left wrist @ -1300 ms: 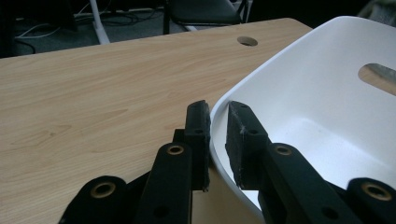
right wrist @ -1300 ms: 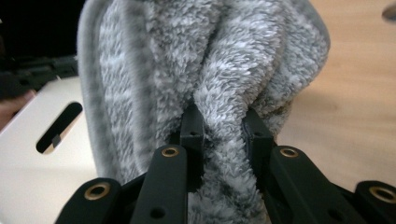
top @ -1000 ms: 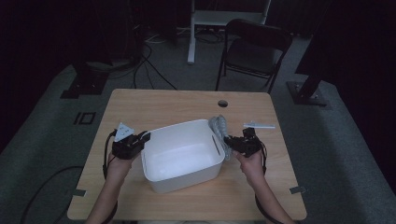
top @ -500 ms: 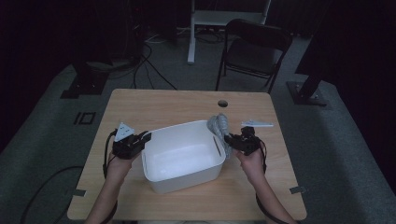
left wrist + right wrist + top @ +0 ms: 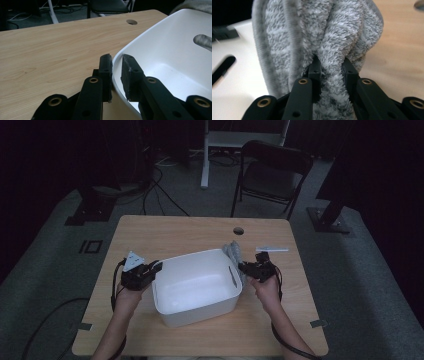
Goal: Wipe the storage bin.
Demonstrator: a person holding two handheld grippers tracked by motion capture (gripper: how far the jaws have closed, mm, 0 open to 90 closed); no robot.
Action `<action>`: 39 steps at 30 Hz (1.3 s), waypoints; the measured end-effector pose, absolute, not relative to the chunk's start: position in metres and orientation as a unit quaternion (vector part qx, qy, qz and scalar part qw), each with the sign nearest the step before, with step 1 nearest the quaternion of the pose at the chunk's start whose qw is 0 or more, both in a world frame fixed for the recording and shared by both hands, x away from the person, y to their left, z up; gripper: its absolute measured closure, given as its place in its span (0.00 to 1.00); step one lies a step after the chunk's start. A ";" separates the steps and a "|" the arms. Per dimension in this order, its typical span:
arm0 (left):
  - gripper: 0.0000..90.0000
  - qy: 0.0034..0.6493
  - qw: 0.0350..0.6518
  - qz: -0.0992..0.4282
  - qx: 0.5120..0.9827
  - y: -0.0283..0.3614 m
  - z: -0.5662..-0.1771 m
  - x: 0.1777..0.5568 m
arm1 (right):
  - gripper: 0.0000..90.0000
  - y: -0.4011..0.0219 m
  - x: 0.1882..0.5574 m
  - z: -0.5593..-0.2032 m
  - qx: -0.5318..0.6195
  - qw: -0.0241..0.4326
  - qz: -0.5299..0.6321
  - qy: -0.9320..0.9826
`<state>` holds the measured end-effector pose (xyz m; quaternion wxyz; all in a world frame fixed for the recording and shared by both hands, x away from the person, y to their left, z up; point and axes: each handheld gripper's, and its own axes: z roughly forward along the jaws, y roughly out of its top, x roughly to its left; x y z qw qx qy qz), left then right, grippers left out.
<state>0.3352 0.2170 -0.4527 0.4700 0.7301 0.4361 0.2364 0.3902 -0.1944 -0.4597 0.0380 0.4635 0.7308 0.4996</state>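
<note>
A white plastic tub point(image 5: 190, 257) stands in the middle of the wooden table point(image 5: 175, 232). My left gripper point(image 5: 152, 270) is shut on the tub's left rim; in the left gripper view its jaws point(image 5: 117, 58) pinch the thin white wall point(image 5: 175, 50), one pad on each side. A grey fluffy towel point(image 5: 232, 251) hangs bunched at the tub's right rim. My right gripper point(image 5: 245, 267) is shut on a fold of it. In the right gripper view the towel point(image 5: 324, 32) swells between and above the jaws point(image 5: 329, 63), with the tub's wall point(image 5: 234, 82) to the left.
A thin white strip point(image 5: 272, 249) lies on the table behind my right hand. A round cable hole point(image 5: 238, 230) sits near the far edge. A black folding chair point(image 5: 272, 170) stands beyond the table. A handle slot point(image 5: 202, 40) pierces the tub's right wall.
</note>
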 end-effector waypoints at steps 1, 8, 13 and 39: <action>0.87 0.436 0.470 0.237 0.730 0.217 -0.453 0.335 | 0.84 -0.195 0.391 -0.456 0.462 0.038 0.505 0.728; 0.87 0.441 0.468 0.240 0.728 0.215 -0.453 0.335 | 0.84 -0.188 0.402 -0.449 0.448 0.048 0.496 0.742; 0.87 0.445 0.465 0.243 0.726 0.213 -0.452 0.335 | 0.84 -0.183 0.409 -0.465 0.458 0.040 0.475 0.751; 0.87 0.443 0.467 0.242 0.726 0.211 -0.453 0.335 | 0.84 -0.181 0.432 -0.479 0.465 0.020 0.456 0.759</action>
